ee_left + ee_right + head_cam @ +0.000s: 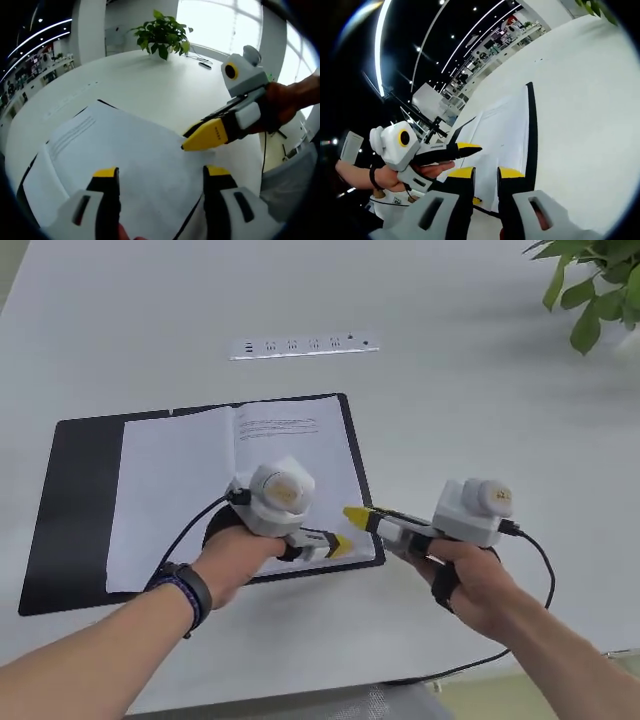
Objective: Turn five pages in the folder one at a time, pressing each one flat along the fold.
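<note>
Lying open on the white desk [450, 390], the black folder [80, 510] holds white pages [170, 500] spread on both sides of the fold, and its dark cover shows as a border around them. The right page carries a few lines of print [280, 427] near its top, too small to read. The left gripper [161, 172] hangs over the lower right part of this page with its jaws wide apart and nothing between them; in its own view the sheet lies under both yellow tips. The right gripper [486, 172] comes in from the right at the folder's outer edge, low over the page. Its jaws stand close together with only a narrow gap, and I see nothing caught in it. In the head view the two yellow tips point toward each other, near but not touching. Beyond the folder a white power strip [305, 345] lies flat on the desk; its markings cannot be read. A green plant [595, 285] stands at the far right corner, well apart from the folder.
</note>
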### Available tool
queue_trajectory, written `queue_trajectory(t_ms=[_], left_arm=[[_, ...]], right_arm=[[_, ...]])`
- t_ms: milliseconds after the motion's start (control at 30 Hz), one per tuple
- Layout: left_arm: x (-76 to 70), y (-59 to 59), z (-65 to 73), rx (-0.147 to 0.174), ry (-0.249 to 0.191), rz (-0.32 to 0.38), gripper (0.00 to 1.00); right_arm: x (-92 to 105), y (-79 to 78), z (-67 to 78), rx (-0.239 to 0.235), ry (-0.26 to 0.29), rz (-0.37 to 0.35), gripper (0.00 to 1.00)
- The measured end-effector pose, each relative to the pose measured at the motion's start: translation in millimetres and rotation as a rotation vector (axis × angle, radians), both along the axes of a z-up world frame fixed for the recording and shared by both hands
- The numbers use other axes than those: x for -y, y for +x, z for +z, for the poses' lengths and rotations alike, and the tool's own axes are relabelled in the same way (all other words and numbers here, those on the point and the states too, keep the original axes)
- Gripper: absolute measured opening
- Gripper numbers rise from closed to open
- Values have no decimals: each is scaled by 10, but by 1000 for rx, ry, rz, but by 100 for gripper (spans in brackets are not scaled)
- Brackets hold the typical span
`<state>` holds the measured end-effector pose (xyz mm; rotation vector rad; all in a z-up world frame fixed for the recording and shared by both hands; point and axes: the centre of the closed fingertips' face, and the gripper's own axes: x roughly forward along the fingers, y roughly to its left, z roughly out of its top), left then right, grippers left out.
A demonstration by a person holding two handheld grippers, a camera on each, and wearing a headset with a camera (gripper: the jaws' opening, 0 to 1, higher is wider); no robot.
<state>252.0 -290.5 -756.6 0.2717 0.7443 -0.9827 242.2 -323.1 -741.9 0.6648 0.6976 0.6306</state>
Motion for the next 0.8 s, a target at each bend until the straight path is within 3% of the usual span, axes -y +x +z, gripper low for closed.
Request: queue_trajectory(t_ms=[133, 467, 800], left_arm=[[-38, -51, 29, 3, 6, -4, 69], [-226, -100, 150, 14, -11, 27, 70], [-562, -118, 330, 36, -45, 104, 70]], right_arm=[[-28, -74, -18, -26, 8, 4, 8], [-99, -87, 138, 1, 31, -21, 1], [-196, -45, 241, 20, 41, -26, 0]])
